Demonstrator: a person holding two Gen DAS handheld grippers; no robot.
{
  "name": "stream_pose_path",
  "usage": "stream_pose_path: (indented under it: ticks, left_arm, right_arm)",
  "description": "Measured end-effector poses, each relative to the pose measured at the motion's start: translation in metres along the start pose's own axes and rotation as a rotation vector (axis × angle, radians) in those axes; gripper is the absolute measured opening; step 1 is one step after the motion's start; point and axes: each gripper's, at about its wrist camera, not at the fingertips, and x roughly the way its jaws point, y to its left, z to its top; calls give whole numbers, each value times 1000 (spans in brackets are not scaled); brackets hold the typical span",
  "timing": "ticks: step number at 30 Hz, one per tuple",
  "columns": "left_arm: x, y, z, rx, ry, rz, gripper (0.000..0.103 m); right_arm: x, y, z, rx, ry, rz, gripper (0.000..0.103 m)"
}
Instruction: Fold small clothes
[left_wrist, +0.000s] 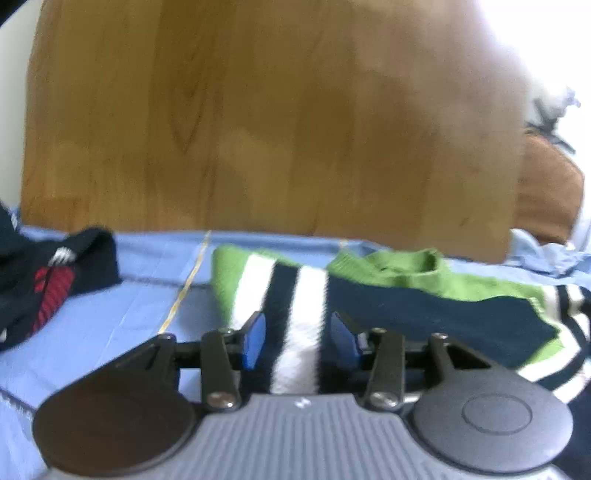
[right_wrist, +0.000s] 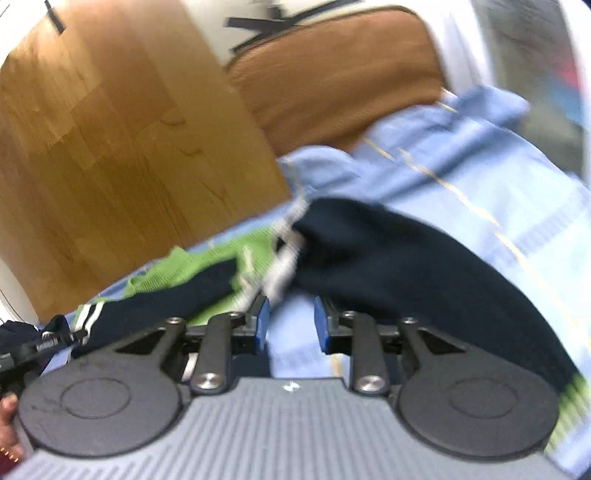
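The left gripper (left_wrist: 297, 338), blue-padded jaws apart, straddles the white-and-navy striped sleeve of a small green, navy and white knitted sweater (left_wrist: 424, 306) spread on a light blue bedsheet (left_wrist: 110, 314); the pads look clear of the cloth, a stance that suggests it is lining up to pinch the sleeve for a fold. The right gripper (right_wrist: 291, 321), also parted, hangs over bare sheet just short of the sweater's dark navy part (right_wrist: 406, 258), nothing between its pads. Behind stand a wooden headboard (left_wrist: 258, 110) and a brown cushion (right_wrist: 332, 85). A second dark garment with red marking (left_wrist: 51, 284) lies left, cut off at the frame edge. Motion blur hides the sweater's exact layout in the right view.
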Motion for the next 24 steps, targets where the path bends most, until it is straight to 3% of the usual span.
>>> stream_pose_path:
  ticks: [2,5,9,12,15,24]
  left_arm:
    - [0,-5,0,36,-2,-6,46]
    - [10,-11,0,63,58,32,47]
    - [13,-7,1,40,84,39,49]
    - [11,-9,0,47,81,48,50]
    - [13,-9,-1,53,76,52,52]
    - [11,-7,0,43,77,44,55]
  right_arm:
    - [-18,-13,-15,67,18,-26,31]
    - [-42,-26,-29,118,-5,-105,31]
    - [-65,-26,-34,23,-95,-267,32]
    - [-74,-37,-38,15,-140,-357,51]
    - [-69,-51,-42,55,-122,-348,52]
    - [-55,-34,-45,-29,-118,-333,53]
